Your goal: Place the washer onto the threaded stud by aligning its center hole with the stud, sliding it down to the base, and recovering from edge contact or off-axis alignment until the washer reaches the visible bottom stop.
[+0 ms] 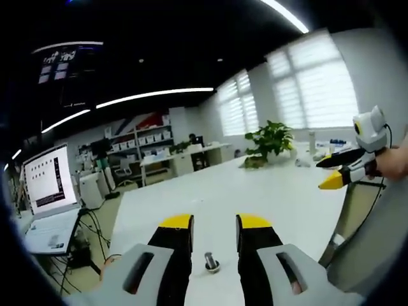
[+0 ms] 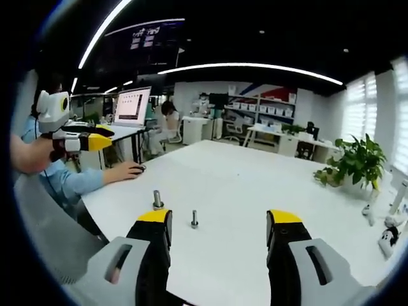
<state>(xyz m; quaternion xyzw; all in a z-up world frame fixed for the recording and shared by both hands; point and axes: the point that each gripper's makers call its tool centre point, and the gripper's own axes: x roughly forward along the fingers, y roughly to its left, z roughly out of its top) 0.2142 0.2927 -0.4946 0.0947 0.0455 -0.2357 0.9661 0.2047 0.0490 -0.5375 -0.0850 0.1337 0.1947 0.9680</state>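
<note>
A short metal threaded stud (image 1: 211,261) stands upright on the white table (image 1: 255,191), seen in the gap between my left gripper's (image 1: 215,223) yellow-tipped jaws, which are open and hold nothing. In the right gripper view a taller stud (image 2: 157,199) and a smaller upright bolt (image 2: 194,220) stand on the table (image 2: 242,172), just beyond my right gripper (image 2: 219,217), whose jaws are wide open and empty. Each gripper hangs in the air at the edge of the other's view: the right gripper (image 1: 326,171) and the left gripper (image 2: 111,137).
A laptop (image 1: 51,191) sits on a desk to the left. A potted plant (image 1: 271,139) (image 2: 360,162) stands at the table's far end. A seated person's hand rests on a mouse (image 2: 132,169) at the table's left edge. Small items (image 2: 389,239) lie at the right edge.
</note>
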